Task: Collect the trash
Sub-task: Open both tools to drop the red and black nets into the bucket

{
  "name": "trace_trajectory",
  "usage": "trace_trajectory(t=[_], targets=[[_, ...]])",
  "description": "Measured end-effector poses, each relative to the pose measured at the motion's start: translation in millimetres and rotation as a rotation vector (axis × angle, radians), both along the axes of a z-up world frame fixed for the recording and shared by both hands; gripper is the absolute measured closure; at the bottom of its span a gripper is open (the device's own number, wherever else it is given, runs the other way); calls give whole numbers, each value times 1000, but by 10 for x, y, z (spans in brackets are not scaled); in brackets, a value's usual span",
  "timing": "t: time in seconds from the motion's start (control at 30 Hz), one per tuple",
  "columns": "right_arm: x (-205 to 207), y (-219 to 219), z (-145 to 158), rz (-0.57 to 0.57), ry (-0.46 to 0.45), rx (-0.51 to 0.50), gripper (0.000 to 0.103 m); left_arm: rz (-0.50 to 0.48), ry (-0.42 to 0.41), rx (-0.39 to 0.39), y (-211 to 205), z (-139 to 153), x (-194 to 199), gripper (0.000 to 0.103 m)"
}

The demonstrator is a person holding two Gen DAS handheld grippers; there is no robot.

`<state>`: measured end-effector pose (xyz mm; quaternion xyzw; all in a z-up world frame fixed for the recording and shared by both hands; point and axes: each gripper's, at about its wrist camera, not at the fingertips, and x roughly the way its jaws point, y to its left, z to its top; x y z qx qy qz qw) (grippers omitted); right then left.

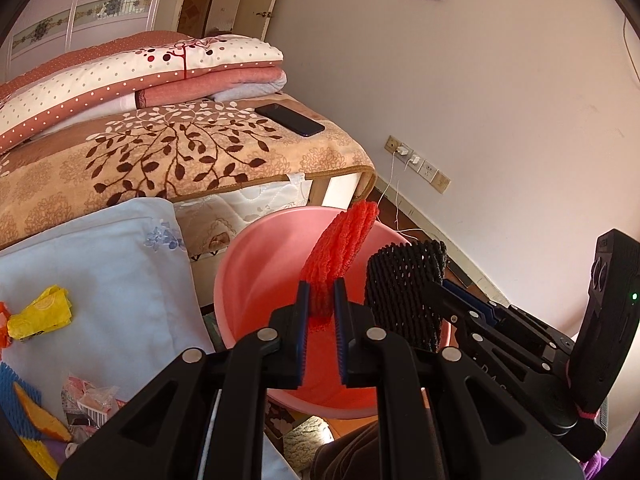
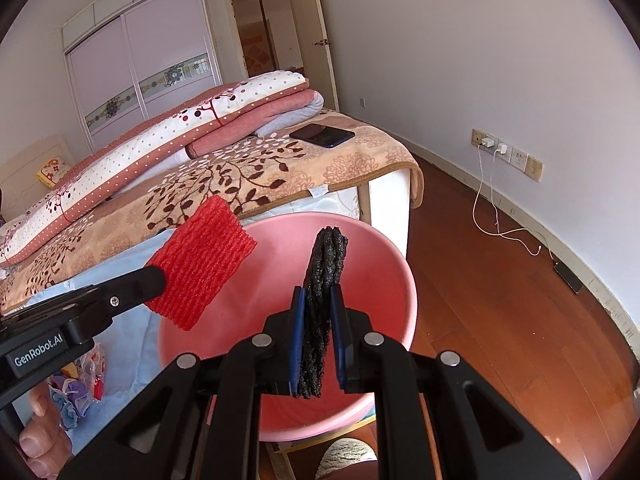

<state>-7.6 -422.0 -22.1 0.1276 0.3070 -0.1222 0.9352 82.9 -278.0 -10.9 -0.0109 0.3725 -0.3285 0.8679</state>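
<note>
Delivery step of trash collection. The left gripper pinches a red foam net between its fingers, and the right gripper pinches a black foam net; both nets hang above the open pink basin. The next move likely calls for spreading the fingers so each net drops inside. The basin's rim lies just beside the bed corner; bare floor gives open room to the right. More wrappers wait on the pale blue cloth.

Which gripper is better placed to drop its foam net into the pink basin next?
Right, probably: its black foam net hangs over the pink basin middle; the red foam net sits near the rim.
</note>
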Motion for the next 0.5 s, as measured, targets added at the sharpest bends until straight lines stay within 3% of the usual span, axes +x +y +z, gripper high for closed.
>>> trace_trajectory(t=[0.17, 0.2, 0.3, 0.5], targets=[[41, -28, -28, -8, 12, 3, 88, 29, 41, -15, 44, -28, 58, 66], [46, -31, -32, -10, 13, 4, 86, 34, 43, -17, 56, -22, 58, 65], [38, -46, -33, -19, 12, 1, 64, 46, 54, -26, 98, -10, 74, 63], [2, -10, 6, -12, 2, -12, 54, 57, 41, -30, 164, 48, 22, 62]])
